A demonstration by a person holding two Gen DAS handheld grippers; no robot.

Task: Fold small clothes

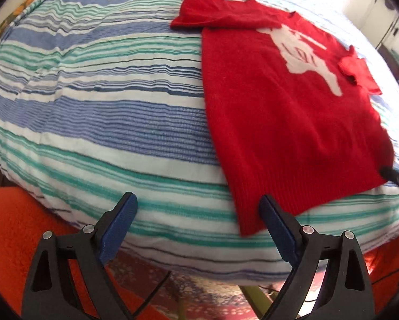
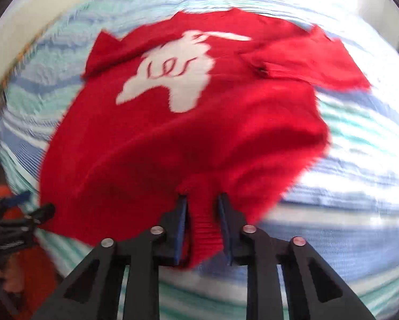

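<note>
A small red knit sweater (image 1: 284,112) with a white horse figure lies face up on a striped bedspread (image 1: 98,112). Both short sleeves are folded in over its chest. My left gripper (image 1: 199,202) is open and empty, just short of the sweater's near left hem corner; its right finger (image 1: 276,224) is beside that corner. My right gripper (image 2: 202,200) is shut on the ribbed hem of the sweater (image 2: 188,138), which bunches between the fingers. The right gripper's tip shows in the left wrist view (image 1: 396,177) at the hem's right corner.
The bed's near edge runs just under my left gripper, with an orange fuzzy rug (image 1: 15,229) and patterned floor below. The left gripper and a hand show at the lower left of the right wrist view (image 2: 18,226). Bright window light washes out the far right.
</note>
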